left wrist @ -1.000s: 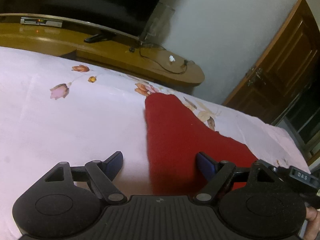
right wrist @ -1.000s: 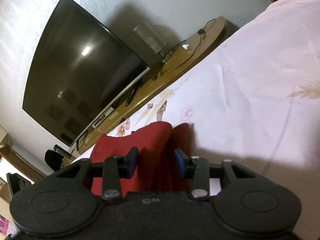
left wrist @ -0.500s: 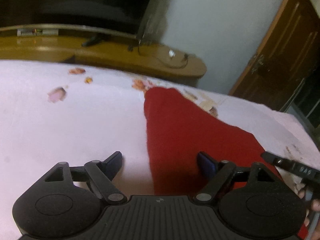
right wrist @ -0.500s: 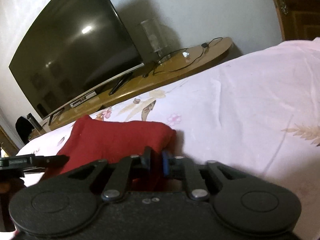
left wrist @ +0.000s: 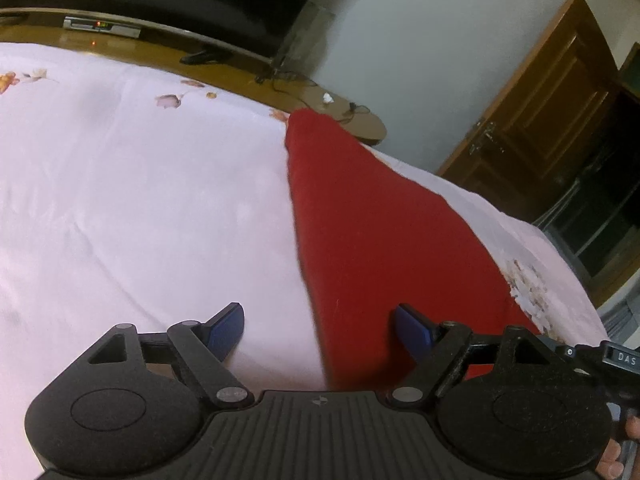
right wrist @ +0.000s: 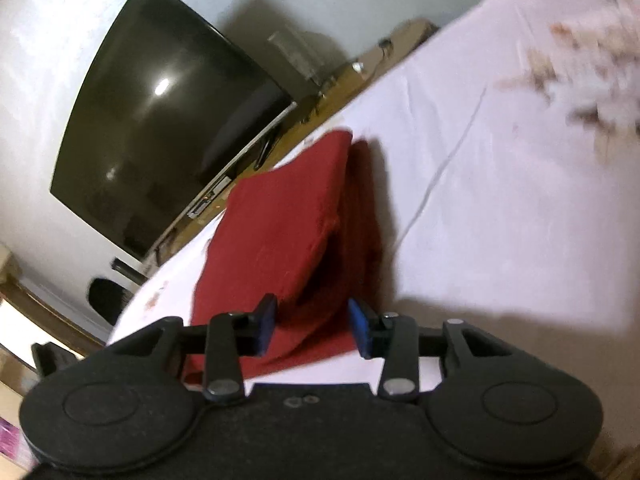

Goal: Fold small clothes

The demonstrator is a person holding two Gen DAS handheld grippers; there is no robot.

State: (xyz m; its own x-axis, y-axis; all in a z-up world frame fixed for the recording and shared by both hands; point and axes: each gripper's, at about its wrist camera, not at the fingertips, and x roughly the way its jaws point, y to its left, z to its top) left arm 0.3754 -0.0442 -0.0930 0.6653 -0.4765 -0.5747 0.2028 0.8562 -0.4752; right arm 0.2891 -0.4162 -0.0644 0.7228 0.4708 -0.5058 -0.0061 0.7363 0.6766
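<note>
A red cloth (left wrist: 372,232) lies folded on the pale pink flowered bedsheet (left wrist: 140,200). My left gripper (left wrist: 320,330) stands open just above the sheet, its blue pads (left wrist: 228,326) astride the cloth's near left edge without touching it. In the right wrist view the red cloth (right wrist: 280,232) shows a top layer resting loosely over a lower one, with a dark gap at the right side. My right gripper (right wrist: 313,330) has its jaws opening. The cloth's near corner is between the pads, which do not press on it. Its black body (left wrist: 616,356) shows at the left view's right edge.
A low wooden TV bench (left wrist: 240,64) runs along the bed's far side with a large dark TV (right wrist: 160,120), a set-top box (left wrist: 102,26), cables and a clear container (right wrist: 296,52). A brown door (left wrist: 540,112) stands to the right.
The right gripper closed to a narrow gap at the cloth's near corner half a second ago, then spread apart. Both views have shifted along the bed. The left gripper has stayed open.
</note>
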